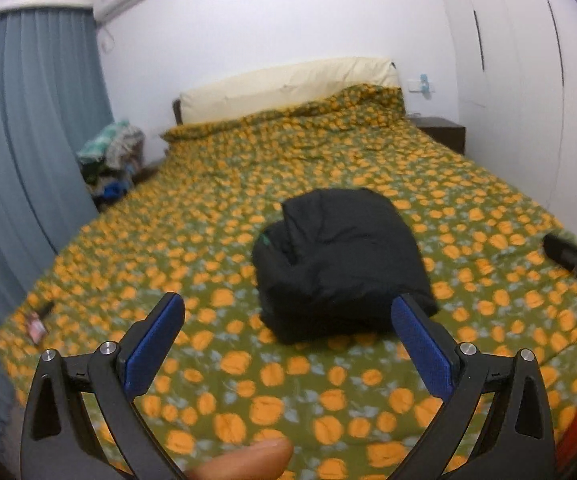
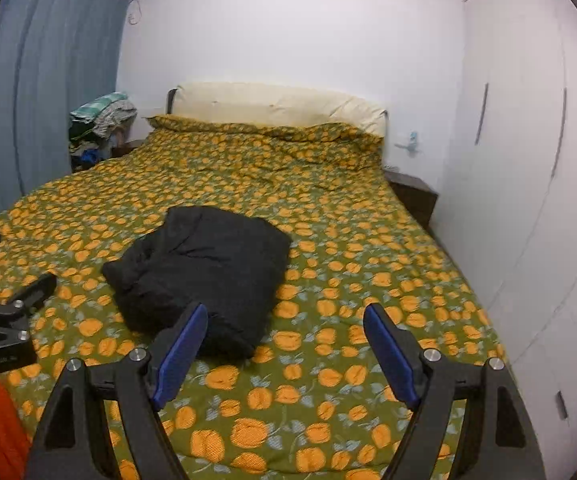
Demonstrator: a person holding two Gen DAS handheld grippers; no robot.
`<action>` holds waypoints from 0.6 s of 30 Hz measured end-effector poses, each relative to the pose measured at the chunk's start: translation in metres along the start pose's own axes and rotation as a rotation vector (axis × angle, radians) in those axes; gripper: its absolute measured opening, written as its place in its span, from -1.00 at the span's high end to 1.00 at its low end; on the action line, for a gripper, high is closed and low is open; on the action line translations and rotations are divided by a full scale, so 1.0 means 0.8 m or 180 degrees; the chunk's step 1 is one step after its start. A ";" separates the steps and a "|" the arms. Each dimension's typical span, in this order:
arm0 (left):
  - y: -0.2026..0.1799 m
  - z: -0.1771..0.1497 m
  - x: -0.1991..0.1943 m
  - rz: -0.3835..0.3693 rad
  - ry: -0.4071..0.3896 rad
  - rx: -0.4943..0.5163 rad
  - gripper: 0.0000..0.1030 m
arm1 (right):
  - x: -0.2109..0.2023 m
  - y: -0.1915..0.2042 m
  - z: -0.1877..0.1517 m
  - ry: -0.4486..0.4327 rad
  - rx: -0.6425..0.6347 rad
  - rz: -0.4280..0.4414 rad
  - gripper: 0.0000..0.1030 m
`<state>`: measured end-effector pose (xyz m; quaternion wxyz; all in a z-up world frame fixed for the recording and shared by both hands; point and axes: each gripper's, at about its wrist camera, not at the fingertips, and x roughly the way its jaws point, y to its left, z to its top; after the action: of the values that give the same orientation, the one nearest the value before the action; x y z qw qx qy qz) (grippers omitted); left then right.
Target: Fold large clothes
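Both jaws apart & empty, black garment bundled mid-bed.

Left gripper [image 1: 288, 312]: jaws spread wide, nothing btwn the blue pads, held above the near part of the bed; right gripper [image 2: 285, 322] same, jaws apart, gripping nothing, off to the right of it. Just beyond both sits the black garment [image 1: 340, 264], a puffy, padded-looking bundle already folded over on itself, lying on the orange-print bedspread [image 2: 328, 380] nr the middle, well apart from the cream pillows [image 2: 280, 106] at the far end. Judgement: bulky but light, soft & springy, fabric prob. slick, so layers will want to pop open or slide. Best hold looks like the near edge or outer corners, pinching all layers, one gripper per side. Clothes pile [image 2: 100, 120] far left, not involved.
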<state>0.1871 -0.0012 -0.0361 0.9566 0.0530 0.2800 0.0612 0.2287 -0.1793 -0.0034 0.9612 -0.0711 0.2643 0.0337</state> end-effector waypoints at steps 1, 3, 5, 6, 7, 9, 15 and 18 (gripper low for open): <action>0.001 0.000 0.001 -0.0081 0.0090 -0.0072 -1.00 | -0.001 0.002 0.000 0.0034 -0.0002 0.0005 -0.59; 0.003 0.000 0.003 -0.0153 0.0199 -0.0152 -0.99 | -0.005 0.007 -0.001 0.0088 -0.0031 -0.0054 -0.59; -0.002 0.002 0.000 -0.0157 0.0241 -0.0147 -0.99 | -0.007 0.007 -0.002 0.0150 -0.0014 -0.0086 -0.59; -0.005 0.002 -0.001 -0.0167 0.0261 -0.0118 -0.99 | -0.009 0.006 -0.003 0.0184 0.0027 -0.0077 -0.59; -0.007 0.002 -0.002 -0.0173 0.0277 -0.0106 -0.99 | -0.010 0.005 -0.004 0.0224 0.0064 -0.0068 -0.59; -0.010 0.003 -0.005 -0.0236 0.0297 -0.0132 -0.99 | -0.011 0.004 -0.006 0.0277 0.0102 -0.0065 -0.59; -0.013 0.001 -0.006 -0.0239 0.0299 -0.0177 -0.99 | -0.015 0.006 -0.008 0.0327 0.0036 -0.0148 -0.59; -0.011 -0.002 -0.003 -0.0287 0.0347 -0.0220 -0.99 | -0.015 0.007 -0.011 0.0360 0.0022 -0.0136 -0.59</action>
<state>0.1849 -0.0102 -0.0378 0.9429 0.0038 0.3316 0.0304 0.2134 -0.1756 -0.0057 0.9455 -0.0751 0.3168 0.0082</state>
